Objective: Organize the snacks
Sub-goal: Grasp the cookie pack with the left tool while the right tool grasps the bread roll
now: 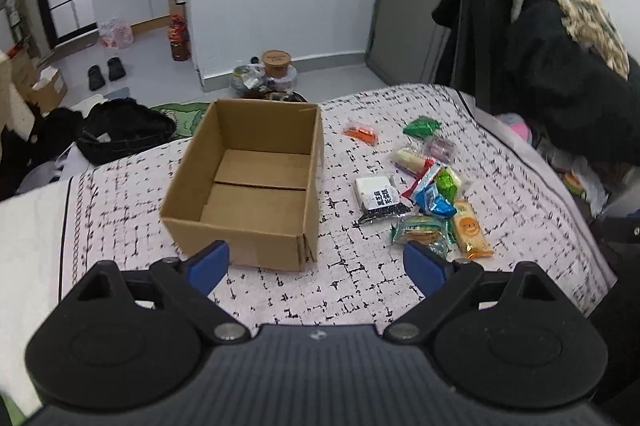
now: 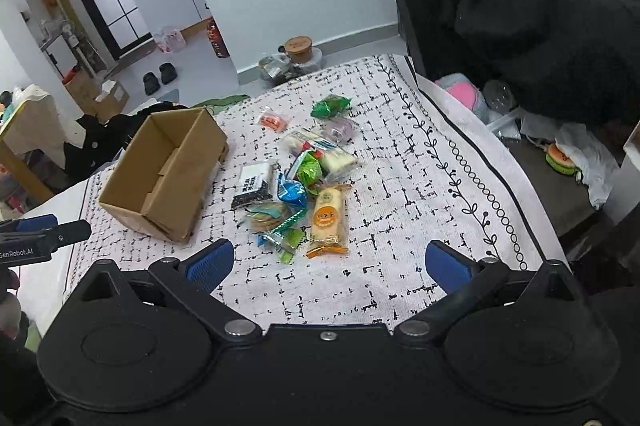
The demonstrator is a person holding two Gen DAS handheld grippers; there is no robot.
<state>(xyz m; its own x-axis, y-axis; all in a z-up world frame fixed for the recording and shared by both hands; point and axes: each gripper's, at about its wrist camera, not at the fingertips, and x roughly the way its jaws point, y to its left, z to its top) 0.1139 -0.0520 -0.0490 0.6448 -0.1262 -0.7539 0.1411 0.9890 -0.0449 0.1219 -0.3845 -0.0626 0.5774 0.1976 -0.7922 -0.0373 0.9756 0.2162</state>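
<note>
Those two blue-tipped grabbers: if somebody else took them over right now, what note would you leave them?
Left gripper: open, holding nothing, above the cloth near the cardboard box.
Right gripper: open, holding nothing, just short of the snack pile.
Box: open-topped, nothing inside, left of the snacks.
Done: nothing packed yet.
Left: move every packet into the box, including the orange packet and green packet lying at the far end.

The white lettering "GenRobot.AI" stands on the black body of the left gripper (image 2: 36, 226), seen at the left edge of the right wrist view, its first letter cut by the frame. The black-and-white snack packet (image 1: 378, 197) carries bold dark characters on its white face, too blurred to read. Print on the orange-labelled biscuit pack (image 2: 329, 220) is illegible.
</note>
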